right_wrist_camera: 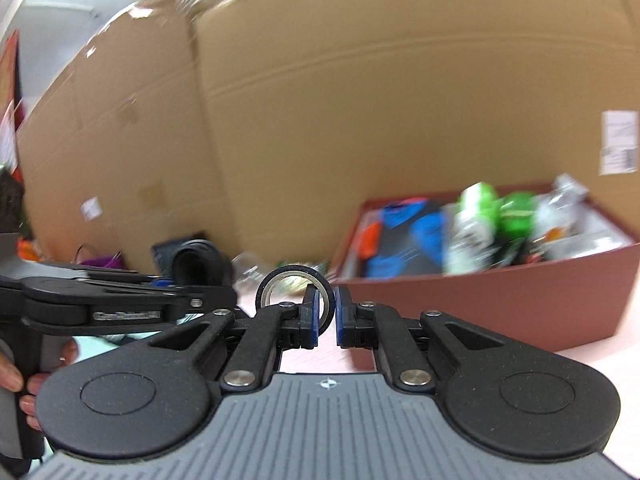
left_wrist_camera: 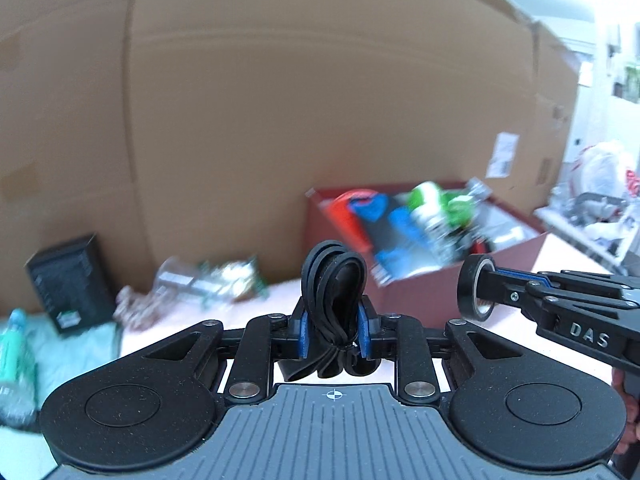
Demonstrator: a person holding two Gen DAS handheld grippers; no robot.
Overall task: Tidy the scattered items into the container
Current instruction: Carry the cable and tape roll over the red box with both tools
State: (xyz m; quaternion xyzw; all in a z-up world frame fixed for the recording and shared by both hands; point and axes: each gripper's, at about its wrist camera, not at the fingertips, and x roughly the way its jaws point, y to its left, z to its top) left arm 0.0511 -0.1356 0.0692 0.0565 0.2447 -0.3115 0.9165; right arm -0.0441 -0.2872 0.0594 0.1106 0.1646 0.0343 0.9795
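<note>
L gripper [left_wrist_camera: 333,330] clamps black strap bundle [left_wrist_camera: 334,280]; R gripper [right_wrist_camera: 327,316] pinches black tape roll [right_wrist_camera: 294,294]. Red box [right_wrist_camera: 500,304] at 2 o'clock, full.

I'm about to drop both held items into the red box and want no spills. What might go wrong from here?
1. The red box already looks heaped with packets, so new items may slide off the pile.
2. The right hand-held gripper pinches the black tape roll only by one wall of its ring; it may pivot or slip.
3. The black strap bundle in the left hand-held gripper has loose loops that might snag on release.
</note>
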